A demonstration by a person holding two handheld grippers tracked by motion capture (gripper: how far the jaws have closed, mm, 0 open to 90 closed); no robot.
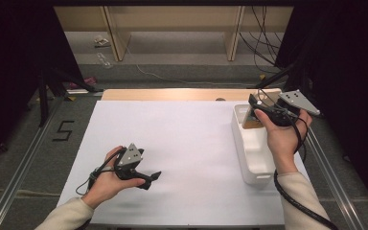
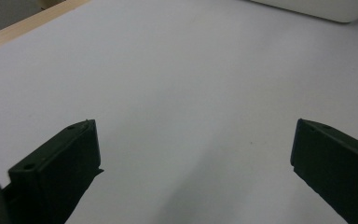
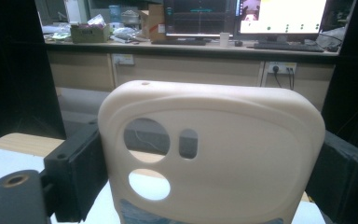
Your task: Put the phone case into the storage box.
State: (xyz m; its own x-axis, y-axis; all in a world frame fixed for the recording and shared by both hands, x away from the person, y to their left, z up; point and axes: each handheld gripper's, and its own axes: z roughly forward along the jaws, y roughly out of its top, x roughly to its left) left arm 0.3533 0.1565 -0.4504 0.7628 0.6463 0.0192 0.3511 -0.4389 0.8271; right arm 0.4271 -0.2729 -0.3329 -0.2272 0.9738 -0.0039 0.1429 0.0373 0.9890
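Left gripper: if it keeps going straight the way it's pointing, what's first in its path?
Probably the white sheet: the open left gripper points low across it. If it clears that, the white bin lies ahead; depth is unclear.

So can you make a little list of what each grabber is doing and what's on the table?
right gripper: shut on the cream phone case, held upright above the far end of the white tray
left gripper: open, holding nothing, low over the white table sheet
white tray: at the sheet's right edge
phone case cutouts: two round, one small slot
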